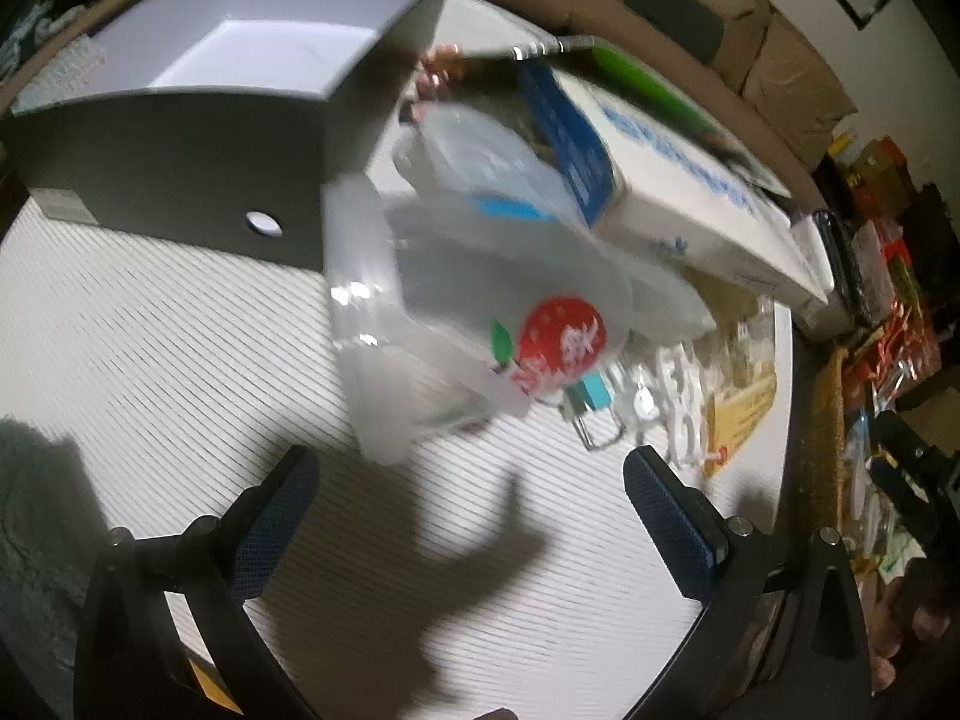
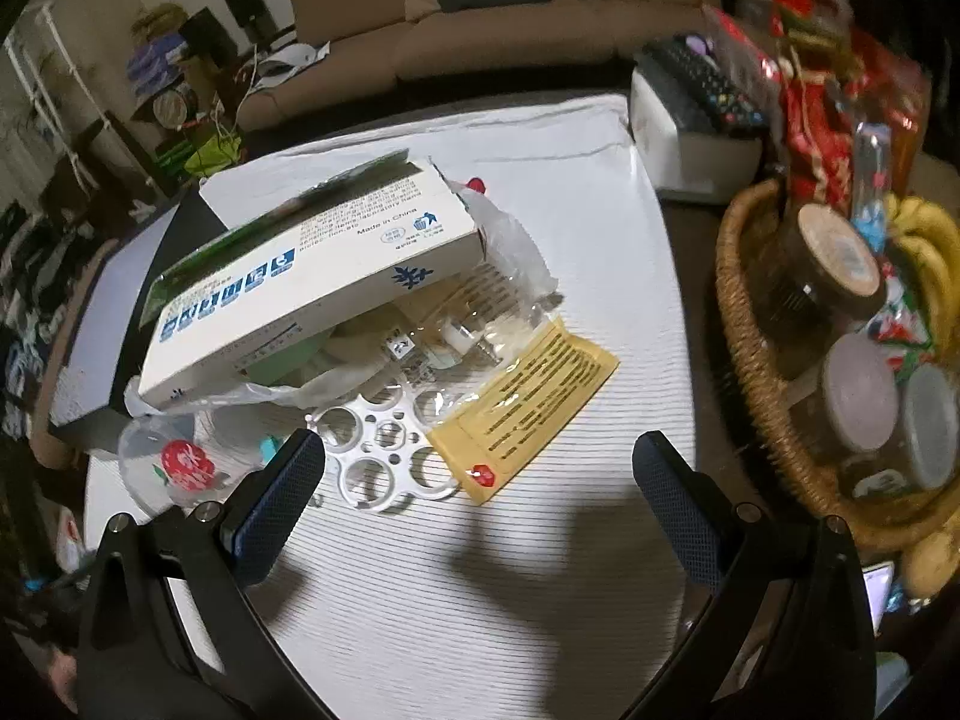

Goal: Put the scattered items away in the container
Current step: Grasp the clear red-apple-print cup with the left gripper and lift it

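Observation:
A grey open box (image 1: 180,144) with a white inside stands at the far left of the table; it also shows at the left edge of the right wrist view (image 2: 102,324). A clear plastic cup with a red strawberry sticker (image 1: 456,312) lies tipped beside it, also in the right wrist view (image 2: 174,468). A white and blue carton (image 1: 672,192) (image 2: 312,276) rests on a pile of clear bags. A white ring holder (image 2: 384,450) and a yellow card (image 2: 534,402) lie in front. My left gripper (image 1: 471,516) is open, short of the cup. My right gripper (image 2: 480,504) is open, near the ring holder.
A wicker basket (image 2: 756,360) with jars and bananas stands at the right. A white device with a remote (image 2: 690,120) sits at the back right. A sofa (image 2: 480,18) is behind the table. A white striped cloth (image 2: 456,588) covers the table.

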A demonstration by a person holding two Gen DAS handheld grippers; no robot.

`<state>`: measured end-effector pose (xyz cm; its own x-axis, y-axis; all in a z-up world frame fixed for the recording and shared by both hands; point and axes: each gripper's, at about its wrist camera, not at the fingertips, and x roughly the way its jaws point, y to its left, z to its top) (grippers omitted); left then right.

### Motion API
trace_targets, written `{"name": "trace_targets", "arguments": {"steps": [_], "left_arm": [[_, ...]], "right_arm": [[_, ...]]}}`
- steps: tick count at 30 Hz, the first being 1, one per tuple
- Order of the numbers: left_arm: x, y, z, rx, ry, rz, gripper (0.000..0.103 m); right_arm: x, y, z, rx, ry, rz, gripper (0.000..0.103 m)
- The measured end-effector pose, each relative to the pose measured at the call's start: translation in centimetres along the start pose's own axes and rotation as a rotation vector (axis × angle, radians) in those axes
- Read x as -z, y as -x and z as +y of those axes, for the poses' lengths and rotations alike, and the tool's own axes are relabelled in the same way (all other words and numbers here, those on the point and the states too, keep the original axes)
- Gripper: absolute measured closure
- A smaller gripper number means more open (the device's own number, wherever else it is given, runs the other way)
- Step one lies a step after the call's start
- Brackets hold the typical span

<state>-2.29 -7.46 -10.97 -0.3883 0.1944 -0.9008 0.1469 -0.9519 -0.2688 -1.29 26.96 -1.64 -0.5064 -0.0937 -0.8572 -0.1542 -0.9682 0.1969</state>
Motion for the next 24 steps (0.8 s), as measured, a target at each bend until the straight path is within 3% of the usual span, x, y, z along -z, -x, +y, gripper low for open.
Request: {"name": "trace_targets", "arguments": {"steps": [4,6,8,13,17,21,24], "left_arm": [[-1.1,3.3,-3.7,-0.128,-0.411,-0.138,0.000],[-2.0,4.1,-5.6,-0.180,-0.654,-0.154,0.000],[-2.7,3.8,-6.9,-0.211,-0.783,-0.140,0.000],[-2.6,-0.4,-8.4,-0.140,-0.962,0.077,0.000],[-1.1,-1.9,-9.3,-0.201,-1.116,0.076,0.000],[-2.4,-4.1,-8.9,-0.207,-1.126,0.157,0.000],[-2.7,-5.2,-8.3,-0.227,-1.130,0.164,0.000]], "right_arm": [[-0.2,-0.4,-0.4,-0.016,-0.011,0.015,0.000],[-0.3,-0.5,-0.7,-0.024,-0.011,0.018,0.000],[-0.4,-0.4,-1.4,-0.030,-0.028,0.015,0.000],[-0.6,0.0,-3.4,-0.069,-0.100,0.003,0.000],[-0.7,0.0,-4.3,-0.083,-0.119,0.010,0.000],[-0.7,0.0,-4.5,-0.069,-0.114,0.016,0.000],[-0.8,0.0,-4.9,-0.069,-0.125,0.011,0.000]]}}
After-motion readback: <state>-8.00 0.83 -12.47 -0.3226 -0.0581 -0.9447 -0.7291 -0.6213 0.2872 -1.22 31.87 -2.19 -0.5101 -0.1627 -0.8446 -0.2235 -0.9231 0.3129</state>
